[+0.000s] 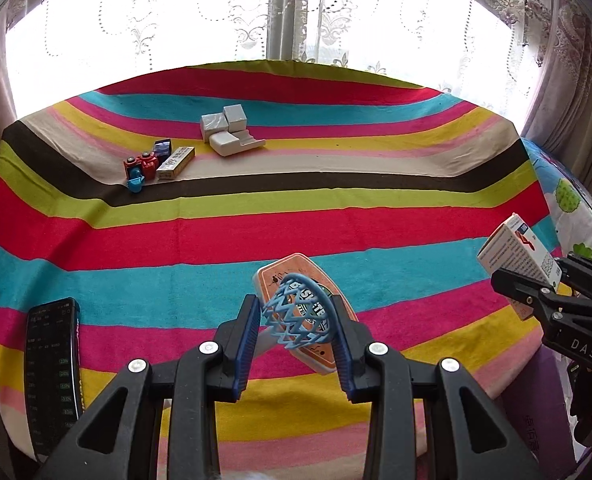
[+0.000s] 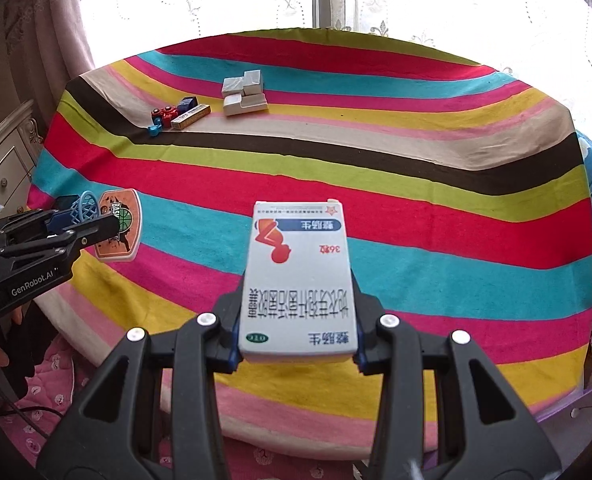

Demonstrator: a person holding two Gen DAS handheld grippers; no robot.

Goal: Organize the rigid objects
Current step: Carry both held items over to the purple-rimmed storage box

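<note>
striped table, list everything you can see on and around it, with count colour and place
toy basketball hoop: 1, orange backboard with light blue net, held in the left gripper above the near side
white medicine box: 1, white with blue and red print, held in the right gripper
white blocks: about 4, white and grey, grouped at the far middle
yellow carton: 1, yellow and white, far left, beside the toy car
red toy car: 1, red, far left
small blue toy piece: 1, in front of the car
dark blue box: 1, behind the car
black phone: 1, screen lit, near left edge
striped cloth: 1, multicoloured, covering the table
lace curtains: white, behind
left gripper: black, blue pads
right gripper: black
</note>
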